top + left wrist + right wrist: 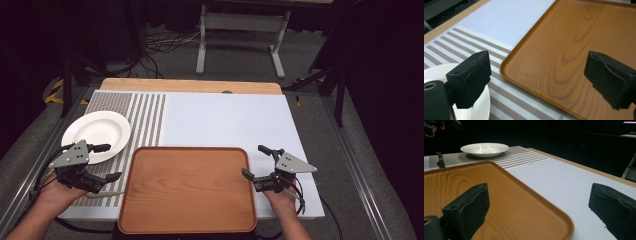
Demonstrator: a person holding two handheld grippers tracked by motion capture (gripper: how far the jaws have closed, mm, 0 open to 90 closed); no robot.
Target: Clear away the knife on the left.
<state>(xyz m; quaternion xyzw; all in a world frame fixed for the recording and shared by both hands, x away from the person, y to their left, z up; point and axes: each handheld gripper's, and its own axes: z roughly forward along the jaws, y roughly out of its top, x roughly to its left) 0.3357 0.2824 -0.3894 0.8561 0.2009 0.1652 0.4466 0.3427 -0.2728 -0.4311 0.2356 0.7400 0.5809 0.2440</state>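
An empty wooden tray [187, 187] lies at the table's near edge on a pale mat [225, 120]. A white deep plate [97, 131] rests on the mat's striped left part. My left gripper [111, 161] hovers open between the plate and the tray's left rim, holding nothing. In the left gripper view the left gripper [536, 80] spans the tray [584, 37] corner, with the plate [434, 72] at lower left. My right gripper [253, 161] is open over the tray's right rim. The right gripper [539, 210] frames the tray [461, 182] corner, with the plate [484, 149] far behind.
The mat's brown stripes [145, 117] run beside the plate. A wooden table edge [190, 86] borders the back. Beyond it on the floor stand a metal frame [240, 37] and cables [160, 45]. Rails [350, 165] flank the table.
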